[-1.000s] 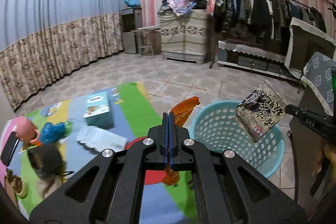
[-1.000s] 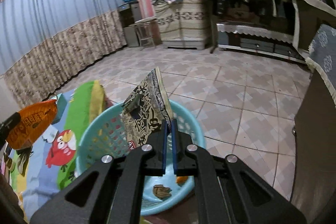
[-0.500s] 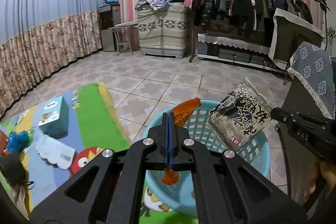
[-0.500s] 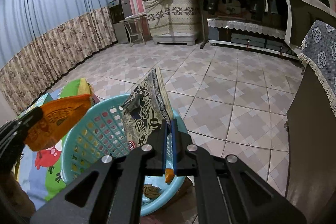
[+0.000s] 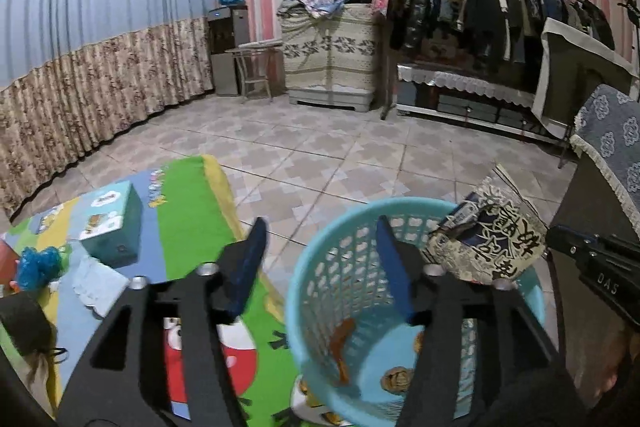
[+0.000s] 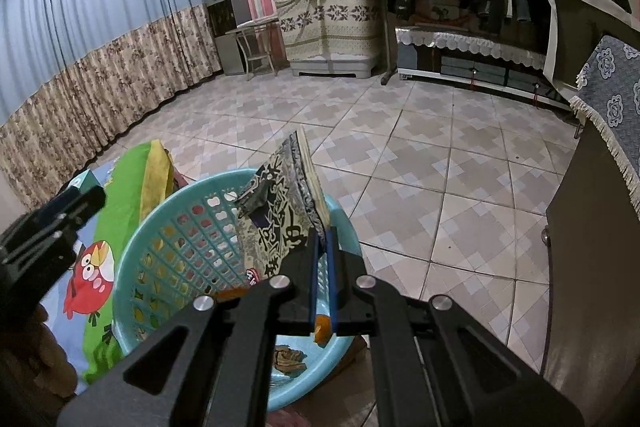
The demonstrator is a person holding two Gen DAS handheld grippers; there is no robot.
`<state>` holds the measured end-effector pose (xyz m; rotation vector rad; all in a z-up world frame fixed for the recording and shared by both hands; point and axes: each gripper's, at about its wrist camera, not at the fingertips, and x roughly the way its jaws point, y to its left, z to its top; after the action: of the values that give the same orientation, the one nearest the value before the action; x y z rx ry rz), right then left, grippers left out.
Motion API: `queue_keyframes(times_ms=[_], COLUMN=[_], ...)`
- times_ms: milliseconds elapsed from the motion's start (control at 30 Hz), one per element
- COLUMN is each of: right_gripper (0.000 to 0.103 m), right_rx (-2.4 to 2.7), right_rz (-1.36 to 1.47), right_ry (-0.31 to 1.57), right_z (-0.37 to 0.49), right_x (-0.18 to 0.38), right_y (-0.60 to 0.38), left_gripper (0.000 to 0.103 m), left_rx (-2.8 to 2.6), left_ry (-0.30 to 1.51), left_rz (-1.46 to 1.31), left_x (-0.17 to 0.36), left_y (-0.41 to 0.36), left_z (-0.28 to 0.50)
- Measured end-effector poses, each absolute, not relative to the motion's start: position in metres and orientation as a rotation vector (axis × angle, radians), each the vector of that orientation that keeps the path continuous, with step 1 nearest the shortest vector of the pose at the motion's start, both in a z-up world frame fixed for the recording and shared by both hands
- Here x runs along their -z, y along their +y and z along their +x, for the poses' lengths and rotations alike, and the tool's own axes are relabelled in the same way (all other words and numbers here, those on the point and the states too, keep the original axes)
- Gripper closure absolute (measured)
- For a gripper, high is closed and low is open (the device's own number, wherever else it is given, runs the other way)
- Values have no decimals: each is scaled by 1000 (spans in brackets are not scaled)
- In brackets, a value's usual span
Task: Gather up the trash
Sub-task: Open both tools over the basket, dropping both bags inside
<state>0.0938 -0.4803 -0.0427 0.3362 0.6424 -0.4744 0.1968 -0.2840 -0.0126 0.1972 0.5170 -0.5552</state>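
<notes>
Blue-padded fingers of the right gripper [image 6: 322, 251] pinch the bottom edge of a crinkled black-and-cream printed snack wrapper [image 6: 280, 215], held upright above the round turquoise perforated plastic basket [image 5: 316, 267]. The left gripper [image 5: 320, 263] hangs over the near rim, fingers spread wide and empty; an orange wrapper [image 5: 340, 347] lies on the basket floor below them. The release looks best made with the wrapper's whole width inside the rim, since a light foil bag could drift onto the cartoon-print play mat [image 5: 188, 211] left of the fingers.
</notes>
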Motion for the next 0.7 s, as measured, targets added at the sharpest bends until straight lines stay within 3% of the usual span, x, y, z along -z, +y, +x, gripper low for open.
queue_keyframes(times_ms=[67,200,267,400,433,500,633,700], right_gripper=[99,98,95,94,90,51,45,34], right_rx=[470,462,448,438,433,421,410,401], right_rz=[330,312,316,272,274,277,244,250], right_ry=[645,658,683,722,724,718,712,695], right_z=[96,101,107,123,125,128,133,132], right_x=[43,44,47,54,54,54,50,48], right_y=[-478,-471,-468,-455,-453,-448,-435,-432], left_gripper=[26,20,11,10,10,10,8,8], left_rx=[532,514,495,483,480,473,454,439], left_ry=[485,459,445,430,428,427,428,424], left_rz=[195,183,174,174,173,167,157,152], left_x=[6,-4,-9,-15,-16,-18,-21,-24], left_y=[-276,-263,-255,-246,-243,-237,-225,-216], left_z=[194,191,188,184,183,182,181,181])
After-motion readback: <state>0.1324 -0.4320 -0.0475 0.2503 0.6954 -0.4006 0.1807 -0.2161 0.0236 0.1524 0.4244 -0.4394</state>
